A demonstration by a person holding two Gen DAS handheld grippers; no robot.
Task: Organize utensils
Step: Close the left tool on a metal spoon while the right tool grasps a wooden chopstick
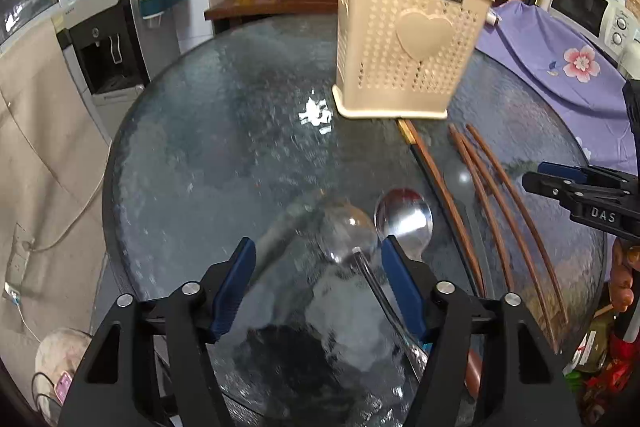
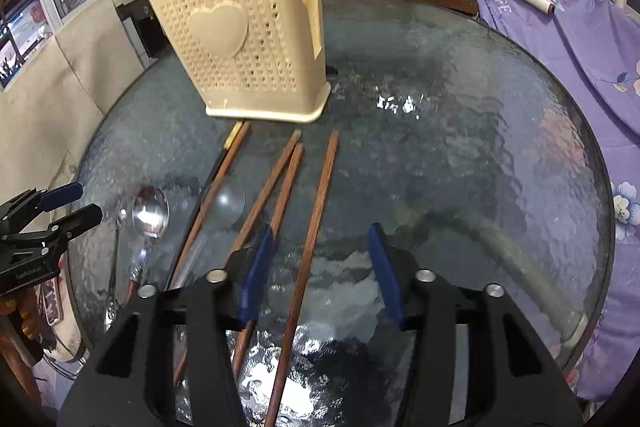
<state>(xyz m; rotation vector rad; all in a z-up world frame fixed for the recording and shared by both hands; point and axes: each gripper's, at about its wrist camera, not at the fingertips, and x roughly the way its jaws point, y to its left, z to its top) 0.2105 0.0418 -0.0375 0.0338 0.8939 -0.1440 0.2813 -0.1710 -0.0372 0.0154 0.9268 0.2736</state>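
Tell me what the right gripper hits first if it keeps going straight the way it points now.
Most likely the rightmost wooden chopstick, lying on the glass table and running between the open jaws of the right gripper. Depth is unclear, so it may meet the glass just beside it.

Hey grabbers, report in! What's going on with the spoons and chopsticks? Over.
Left gripper open over clear spoon. Right gripper open around one chopstick. Holder upright behind them. Nothing blocking.
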